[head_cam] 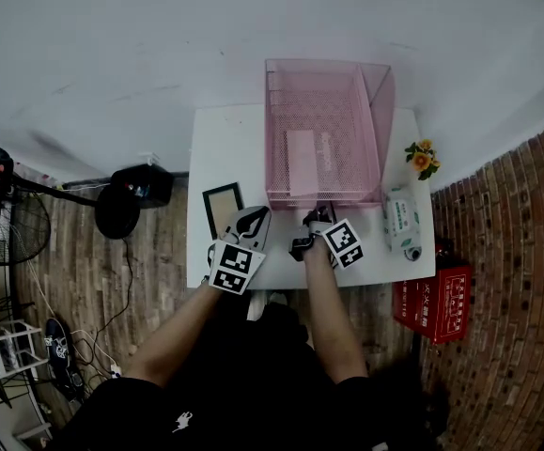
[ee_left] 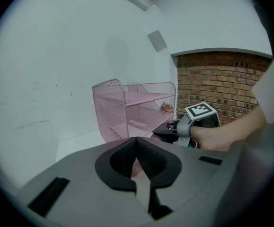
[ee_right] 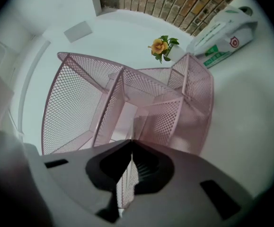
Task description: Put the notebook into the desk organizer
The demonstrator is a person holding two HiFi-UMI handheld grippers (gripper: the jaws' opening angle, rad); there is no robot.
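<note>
The notebook (head_cam: 223, 209) lies on the bench (head_cam: 225, 148), left of the organizer (head_cam: 377, 111). Left gripper (head_cam: 256, 218) and right gripper (head_cam: 317, 218): jaws together, empty. Best to open the left jaws, then take the notebook's near edge.

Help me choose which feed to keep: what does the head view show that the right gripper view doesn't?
Only the head view: the notebook lying flat on the white table left of the pink mesh organizer, the left gripper beside it, and a red box on the floor. Only the right gripper view: the right gripper's fingers together, nothing between them. Both: the organizer, the table, the flower and the white-and-green pack.
</note>
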